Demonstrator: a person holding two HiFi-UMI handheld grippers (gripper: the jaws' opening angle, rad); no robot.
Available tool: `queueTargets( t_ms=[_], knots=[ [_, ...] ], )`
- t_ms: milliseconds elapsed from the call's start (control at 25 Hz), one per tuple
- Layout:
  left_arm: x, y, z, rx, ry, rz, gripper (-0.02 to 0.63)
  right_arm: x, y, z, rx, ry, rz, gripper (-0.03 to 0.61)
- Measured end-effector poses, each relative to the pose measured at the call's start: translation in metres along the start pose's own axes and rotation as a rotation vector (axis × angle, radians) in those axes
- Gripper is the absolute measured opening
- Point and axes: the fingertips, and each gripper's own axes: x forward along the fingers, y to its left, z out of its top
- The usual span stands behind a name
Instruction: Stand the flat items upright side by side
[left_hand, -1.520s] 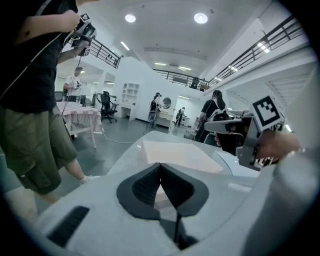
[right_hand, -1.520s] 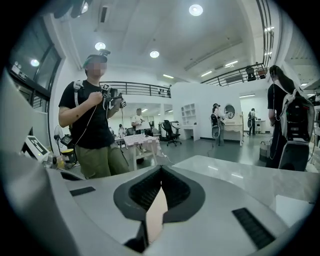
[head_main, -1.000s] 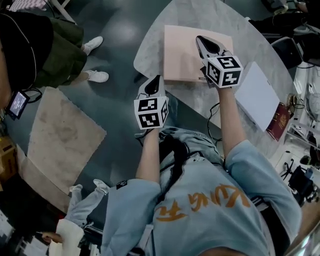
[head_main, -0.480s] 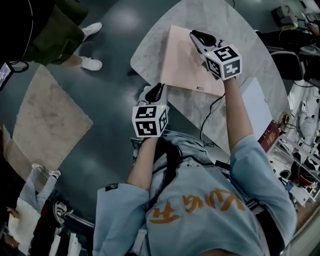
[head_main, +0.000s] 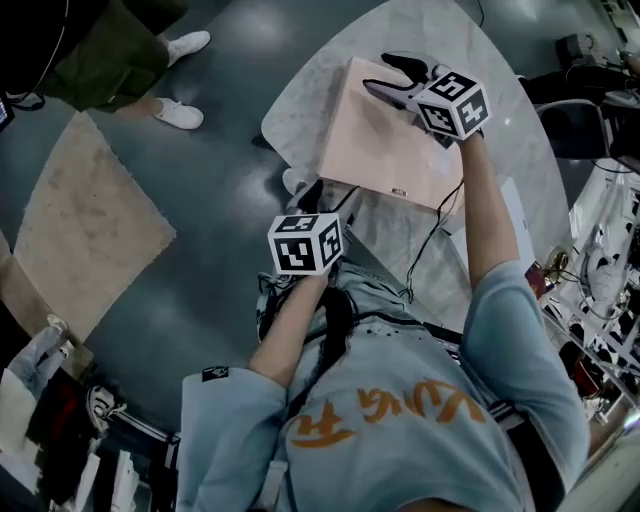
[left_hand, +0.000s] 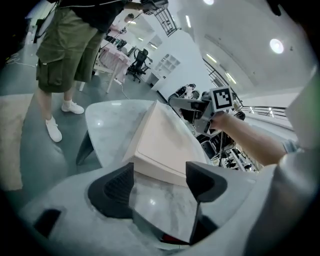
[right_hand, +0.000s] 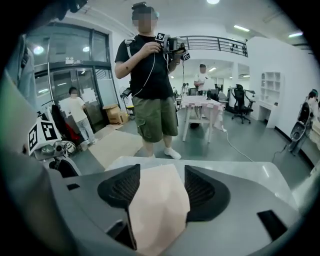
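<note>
Pink box (head_main: 375, 140) ungripped, left gripper (left_hand: 160, 180), right gripper (right_hand: 159, 187) jaws just opened, right gripper view shows bystander's torso (right_hand: 145, 57)

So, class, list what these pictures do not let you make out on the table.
White board, head view: mostly hidden behind the person's right arm.
Label on the pink box, head view: too small to read.
Table, head view: near side hidden behind the person's body.
</note>
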Motion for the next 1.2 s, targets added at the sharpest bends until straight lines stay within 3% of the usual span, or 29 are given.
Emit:
queueTargets(
  t_ms=[160,440,640,840,1200],
  knots=[
    [0.010,0.003,-0.006,-0.070,0.033,-0.019,0.363,0.016,-0.001,-0.012,-0.010,0.096,0.093,0.353],
    [0.022,0.006,-0.005,-0.151,0.049,-0.025,0.385,0.032,0.005,-0.025,0.001,0.193,0.261,0.382],
    [0.026,0.006,-0.007,-0.211,0.063,-0.037,0.387,0.036,0.008,-0.030,0.004,0.252,0.333,0.393],
    [0.030,0.003,-0.010,-0.255,0.090,-0.061,0.390,0.039,0.007,-0.033,-0.043,0.330,0.349,0.400],
    [0.038,0.008,-0.010,-0.279,0.123,-0.033,0.354,0.043,0.008,-0.043,0.023,0.362,0.390,0.407]
  ],
)
